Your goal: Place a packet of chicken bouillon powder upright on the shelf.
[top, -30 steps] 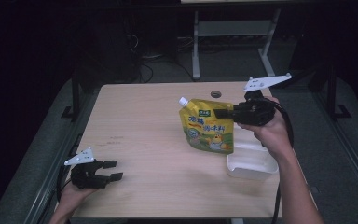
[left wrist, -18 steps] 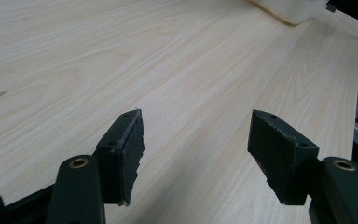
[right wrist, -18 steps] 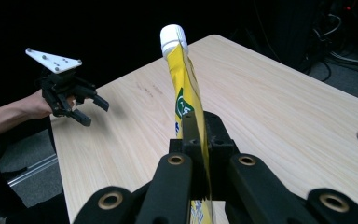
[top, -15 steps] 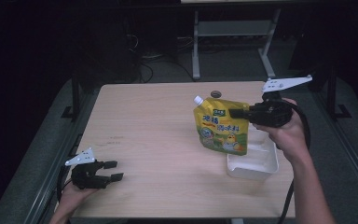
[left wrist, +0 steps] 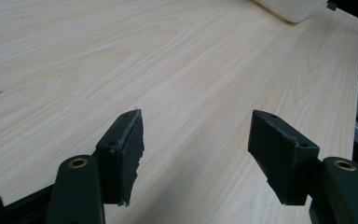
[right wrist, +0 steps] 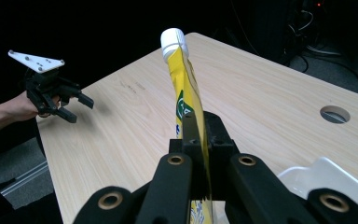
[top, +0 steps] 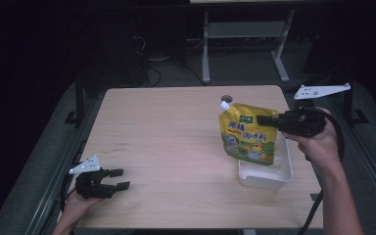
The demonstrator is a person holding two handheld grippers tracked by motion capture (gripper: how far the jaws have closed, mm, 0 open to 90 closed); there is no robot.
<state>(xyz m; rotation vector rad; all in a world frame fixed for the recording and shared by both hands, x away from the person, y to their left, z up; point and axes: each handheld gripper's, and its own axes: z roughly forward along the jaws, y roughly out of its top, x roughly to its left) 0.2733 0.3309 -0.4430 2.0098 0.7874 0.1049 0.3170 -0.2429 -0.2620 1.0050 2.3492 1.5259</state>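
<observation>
Gripping yellow spout pouch (top: 248,134) by its edge, right gripper (top: 267,120) holds it above white tray (top: 282,174). Left gripper (top: 119,178) wide open w/ nothing, well left of tray.

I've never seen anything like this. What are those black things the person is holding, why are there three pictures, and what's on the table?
No robot here: a person holds hand-held tongs, one pair in each hand. One picture looks down from above the wooden table; the other two come from small cameras riding on each pair of tongs. The right tongs are clamped on the edge of a yellow pouch with a white cap, held over a white tray. The left tongs rest open near the table's front corner, gripping nothing.
</observation>
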